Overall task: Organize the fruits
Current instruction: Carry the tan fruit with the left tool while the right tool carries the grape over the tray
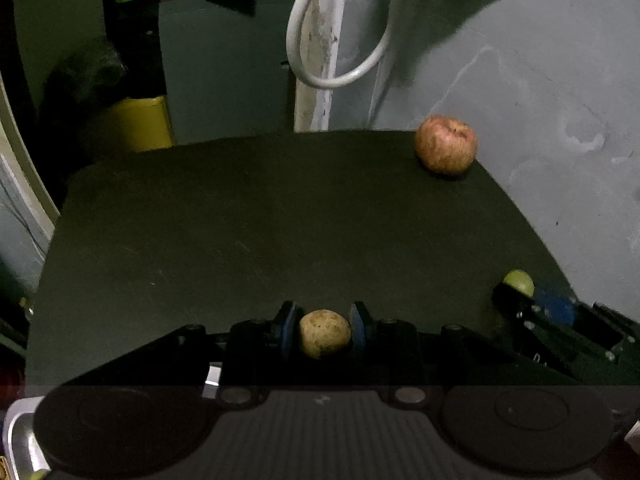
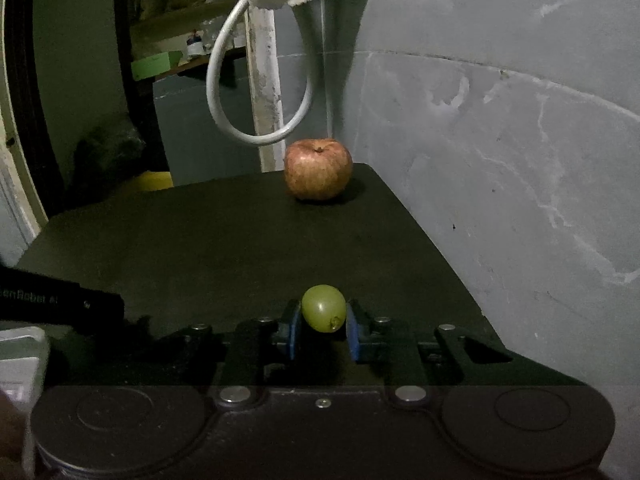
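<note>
Over dark bench (image 1: 240, 220) | left tool (image 1: 325, 334) clamps speckled tan fruit (image 1: 325, 338) | right tool (image 2: 323, 320) pinches green grape (image 2: 323, 308) | apple (image 2: 318, 169) near far corner | risk: grape likely bursts if squeezed harder.

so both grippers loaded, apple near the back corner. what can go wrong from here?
1. The green grape sits far forward between the right gripper pads; it could pop out or get crushed.
2. The apple rests by the far edge of the black table; a nudge may roll it off.
3. The left gripper holds a round speckled brown fruit, which could slip.
</note>
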The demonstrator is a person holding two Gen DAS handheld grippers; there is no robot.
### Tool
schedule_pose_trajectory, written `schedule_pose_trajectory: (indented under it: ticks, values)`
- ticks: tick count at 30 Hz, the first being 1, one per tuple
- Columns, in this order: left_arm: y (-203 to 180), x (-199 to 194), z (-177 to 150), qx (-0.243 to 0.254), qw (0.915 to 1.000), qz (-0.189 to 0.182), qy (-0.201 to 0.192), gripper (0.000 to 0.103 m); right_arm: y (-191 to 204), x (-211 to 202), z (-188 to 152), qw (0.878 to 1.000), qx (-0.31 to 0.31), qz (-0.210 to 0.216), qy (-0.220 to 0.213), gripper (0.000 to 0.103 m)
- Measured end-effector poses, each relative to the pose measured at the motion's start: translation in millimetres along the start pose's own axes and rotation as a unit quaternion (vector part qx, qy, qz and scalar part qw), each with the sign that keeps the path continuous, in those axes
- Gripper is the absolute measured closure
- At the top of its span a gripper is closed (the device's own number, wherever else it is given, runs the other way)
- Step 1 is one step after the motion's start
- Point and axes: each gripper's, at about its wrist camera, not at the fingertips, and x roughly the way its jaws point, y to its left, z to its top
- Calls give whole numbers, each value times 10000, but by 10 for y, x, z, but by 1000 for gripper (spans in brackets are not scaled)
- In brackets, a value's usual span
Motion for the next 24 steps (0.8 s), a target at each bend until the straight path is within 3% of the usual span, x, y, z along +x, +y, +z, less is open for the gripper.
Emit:
schedule_pose_trajectory:
  ticks: [16, 24]
  values:
    - [243, -893, 72, -137, 9972, 49, -729, 71, 537, -951, 139, 9975, 22, 537, -448, 79]
    - [514, -1461, -63, -279, 9936, 32, -1091, 71, 897, -1507, 46, 9960, -138, 647, -596, 79]
